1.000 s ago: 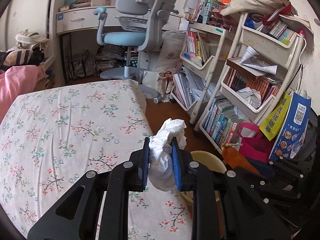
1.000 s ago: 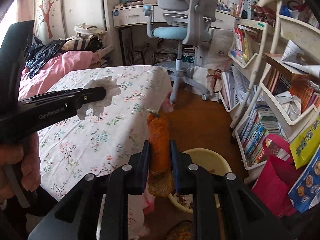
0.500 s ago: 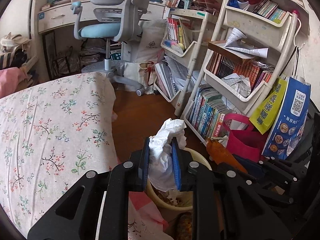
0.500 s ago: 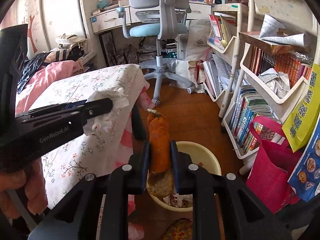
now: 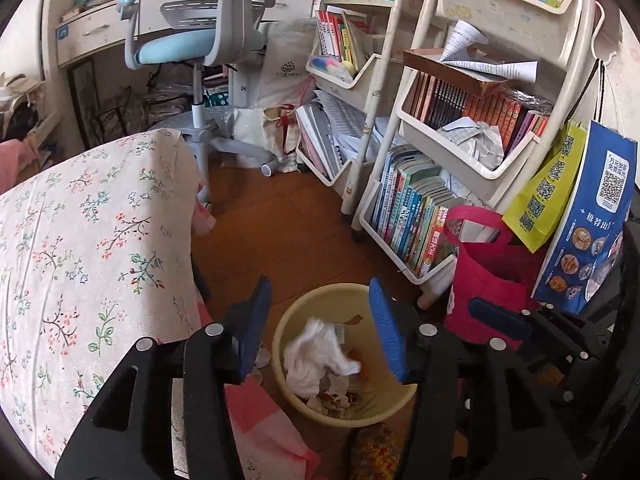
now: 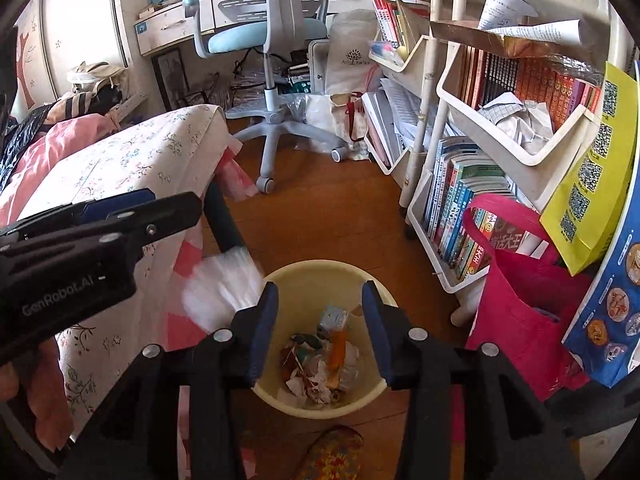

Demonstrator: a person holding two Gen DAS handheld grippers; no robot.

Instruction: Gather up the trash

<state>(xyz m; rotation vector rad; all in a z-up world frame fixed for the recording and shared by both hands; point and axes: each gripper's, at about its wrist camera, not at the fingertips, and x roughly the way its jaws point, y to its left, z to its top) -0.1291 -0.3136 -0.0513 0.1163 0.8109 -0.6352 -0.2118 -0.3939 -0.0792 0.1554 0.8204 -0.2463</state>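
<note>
A yellow bin stands on the wood floor with scraps inside. My left gripper hangs over it, its jaws opening and nothing between them. The white tissue lies loose below it, over the trash in the bin. In the right wrist view that tissue is a white blur in the air beside the rim, under the left gripper. My right gripper is also over the bin, its jaws opening and empty. An orange wrapper lies free among the scraps.
The bed with a floral sheet borders the bin on the left. Book carts, a pink bag and paper bags crowd the right. A wheeled chair stands behind. A patterned slipper is near the bin.
Both grippers moved from the bed to above the bin and opened. The white tissue left the left gripper. The orange wrapper left the right gripper and dropped into the bin.
</note>
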